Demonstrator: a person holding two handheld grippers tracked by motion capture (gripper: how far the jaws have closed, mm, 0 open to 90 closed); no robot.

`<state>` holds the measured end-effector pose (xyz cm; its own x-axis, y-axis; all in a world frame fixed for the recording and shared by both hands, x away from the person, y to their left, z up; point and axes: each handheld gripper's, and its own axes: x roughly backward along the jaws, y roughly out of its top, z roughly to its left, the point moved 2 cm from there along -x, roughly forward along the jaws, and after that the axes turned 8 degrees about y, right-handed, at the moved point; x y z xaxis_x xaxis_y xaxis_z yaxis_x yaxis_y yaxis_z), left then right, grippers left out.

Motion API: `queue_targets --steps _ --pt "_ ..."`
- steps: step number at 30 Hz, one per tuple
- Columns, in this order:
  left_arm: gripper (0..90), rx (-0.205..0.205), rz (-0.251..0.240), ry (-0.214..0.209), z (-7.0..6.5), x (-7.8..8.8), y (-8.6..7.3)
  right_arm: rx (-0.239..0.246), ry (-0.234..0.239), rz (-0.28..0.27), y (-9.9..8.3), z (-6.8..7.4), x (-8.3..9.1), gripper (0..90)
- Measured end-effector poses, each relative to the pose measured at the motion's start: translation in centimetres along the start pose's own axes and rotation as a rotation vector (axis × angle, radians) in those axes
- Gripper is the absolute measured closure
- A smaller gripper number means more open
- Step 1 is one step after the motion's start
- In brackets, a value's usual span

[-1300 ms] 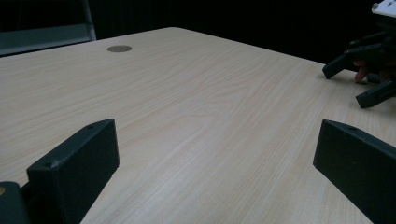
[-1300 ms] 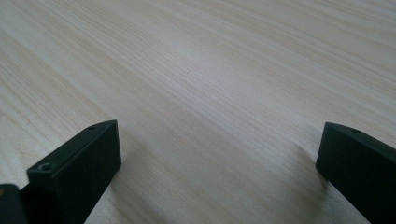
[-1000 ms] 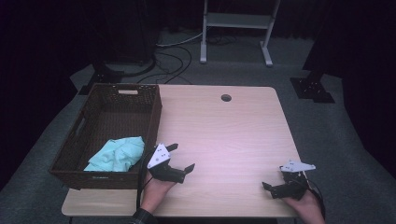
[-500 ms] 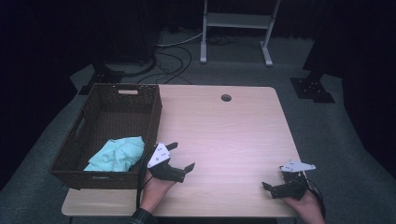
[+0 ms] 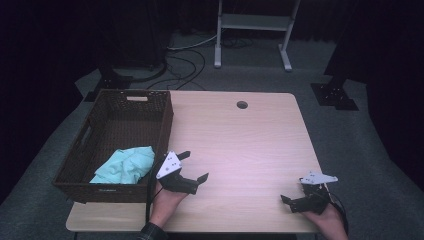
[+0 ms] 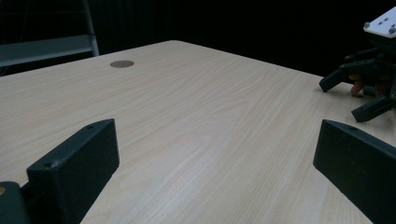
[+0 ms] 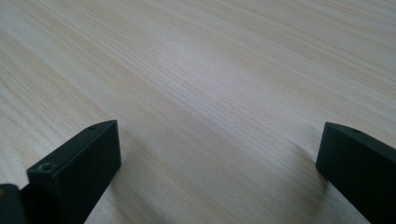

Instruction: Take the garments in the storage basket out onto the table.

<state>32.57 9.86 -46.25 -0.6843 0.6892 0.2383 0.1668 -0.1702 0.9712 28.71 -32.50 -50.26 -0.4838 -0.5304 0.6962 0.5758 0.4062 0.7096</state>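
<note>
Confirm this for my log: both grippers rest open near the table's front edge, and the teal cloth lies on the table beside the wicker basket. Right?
Not quite. The high view shows the teal cloth lying inside the wicker basket, at its near end, not on the table. The rest holds: left gripper and right gripper rest open near the front edge.

Lab/studio setup: dark curtained room, grey carpet, floor cables [image 5: 187, 60], metal stand [image 5: 252, 22], bare wood table [image 5: 250, 145].
</note>
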Motion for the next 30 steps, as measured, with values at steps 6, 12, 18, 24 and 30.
queue_targets --steps 6,12,18,24,30 --pt "0.0 -0.003 -0.006 0.005 0.1 0.0 0.3 0.000 0.000 0.000 0.0 0.0 0.0 0.0" --pt "0.0 -0.003 -0.009 0.006 0.3 0.1 0.6 0.000 -0.001 0.000 0.0 0.0 0.0 0.0" --pt "0.0 -0.004 -0.015 0.007 0.4 0.1 1.0 0.000 0.000 0.000 0.0 0.0 0.0 0.0" --pt "0.0 -0.002 -0.019 0.012 0.5 0.2 1.2 0.000 0.000 0.000 0.0 0.0 0.0 0.0" --pt "0.0 0.006 -0.028 0.010 0.5 0.2 1.3 0.000 0.000 0.000 0.0 0.0 0.0 0.0"
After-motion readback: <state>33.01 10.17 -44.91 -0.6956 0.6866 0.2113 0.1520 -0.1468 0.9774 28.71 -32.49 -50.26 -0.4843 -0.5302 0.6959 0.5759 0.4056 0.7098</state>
